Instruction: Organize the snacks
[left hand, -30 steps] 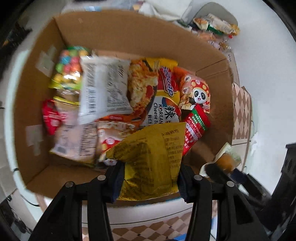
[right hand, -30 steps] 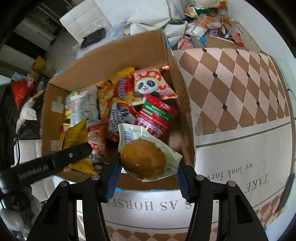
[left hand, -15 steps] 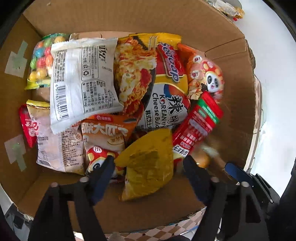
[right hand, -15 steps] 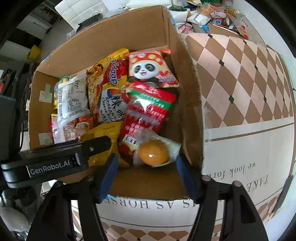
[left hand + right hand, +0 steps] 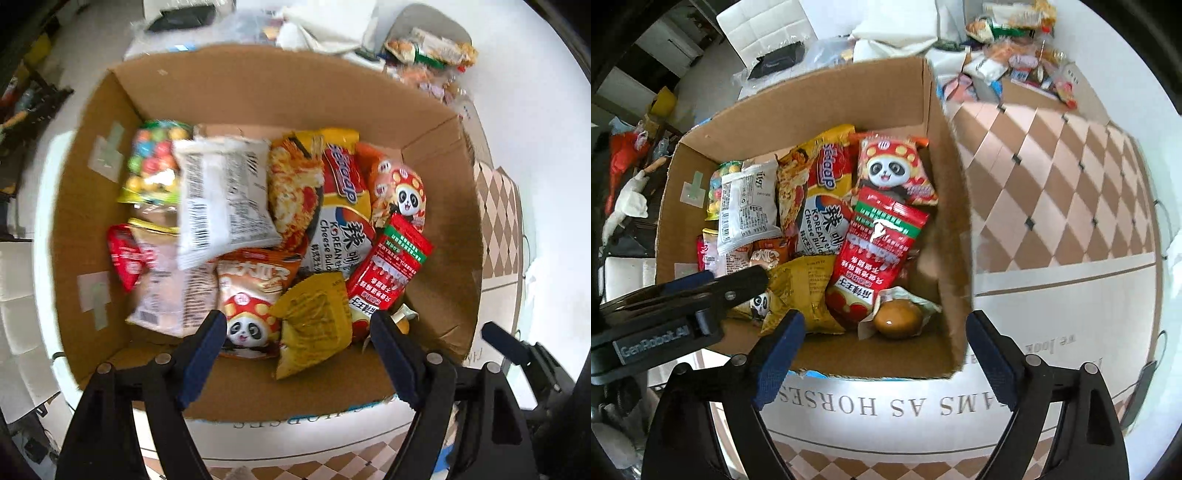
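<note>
Since a second ago both packets have left the grippers and now lie in the open brown cardboard box (image 5: 236, 85): the crumpled mustard-yellow foil packet (image 5: 314, 325) that was clamped by the left gripper (image 5: 299, 354), and the clear-and-green pouch holding a brown braised egg (image 5: 897, 317) that was clamped by the right gripper (image 5: 882, 347).

Both grippers point steeply down over the near wall of the box. The left gripper's blue-padded jaws are opening, roughly two-thirds apart, gripping nothing; the yellow packet lies below and between them on the box floor. The right gripper's jaws are also opening, wider, and hold nothing; the egg pouch lies below them in the near right corner.

The yellow packet's long axis runs roughly near to far, tilted slightly, one short end toward the near wall. Just beside it, touching, lies a long red sachet with a green top band (image 5: 879, 247), its long axis slanting away toward the far right. The egg pouch's torn-looking top edge rests against that sachet's near end.

Farther in lie a small orange panda-print packet (image 5: 251, 299), a white crinkled packet with black print (image 5: 221, 199), a yellow-and-red instant noodle packet (image 5: 328, 206), a red panda-print snack bag (image 5: 890, 170) and a bag of coloured candy balls (image 5: 155, 162).

Beyond the box, on the brown-and-white checked table surface (image 5: 1052, 177), loose snack packets (image 5: 1015, 48) lie in a heap.
</note>
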### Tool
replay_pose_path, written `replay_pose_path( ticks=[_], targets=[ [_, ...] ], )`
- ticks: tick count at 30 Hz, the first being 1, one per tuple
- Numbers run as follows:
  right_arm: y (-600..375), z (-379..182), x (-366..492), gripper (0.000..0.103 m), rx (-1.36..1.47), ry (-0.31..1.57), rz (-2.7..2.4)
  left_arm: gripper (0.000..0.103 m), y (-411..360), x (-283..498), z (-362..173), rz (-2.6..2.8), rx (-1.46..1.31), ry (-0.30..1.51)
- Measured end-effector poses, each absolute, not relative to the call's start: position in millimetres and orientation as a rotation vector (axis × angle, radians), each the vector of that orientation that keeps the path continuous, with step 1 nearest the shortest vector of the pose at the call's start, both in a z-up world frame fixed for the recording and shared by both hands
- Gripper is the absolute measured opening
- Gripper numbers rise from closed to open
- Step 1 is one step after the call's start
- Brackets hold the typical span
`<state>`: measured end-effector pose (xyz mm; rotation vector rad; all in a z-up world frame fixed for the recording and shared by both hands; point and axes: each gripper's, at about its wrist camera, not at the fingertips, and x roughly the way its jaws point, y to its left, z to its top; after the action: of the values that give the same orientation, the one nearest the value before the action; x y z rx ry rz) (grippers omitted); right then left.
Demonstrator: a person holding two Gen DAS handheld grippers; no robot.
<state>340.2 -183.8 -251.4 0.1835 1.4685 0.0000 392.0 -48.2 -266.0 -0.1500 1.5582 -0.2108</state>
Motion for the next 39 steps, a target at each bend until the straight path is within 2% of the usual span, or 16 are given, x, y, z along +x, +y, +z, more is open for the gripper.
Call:
replay_pose_path(
  ticks=[2, 4, 19, 39],
  targets=[
    [-184.7, -244.0, 337.8, 0.092, 0.165, 1.448, -0.010, 0.093, -42.3, 384.9, -256.6, -0.192, -0.122, 1.530],
    [-185.1, -238.3, 335.0, 0.095, 0.148, 1.437, -0.014, 0.097, -34.8, 381.4, -253.0, -0.178, -0.108, 1.503],
    [-186.3, -193.9, 297.7, 0.095, 0.144, 1.352, -0.014, 0.097, -30.4, 339.1, -207.0, -0.122, -0.076, 1.383],
    [-194.2, -58.8, 159.1, 0.095, 0.140, 1.071, 0.019, 0.097, -33.3, 206.4, -73.4, -0.046, 0.047, 1.030]
  ],
)
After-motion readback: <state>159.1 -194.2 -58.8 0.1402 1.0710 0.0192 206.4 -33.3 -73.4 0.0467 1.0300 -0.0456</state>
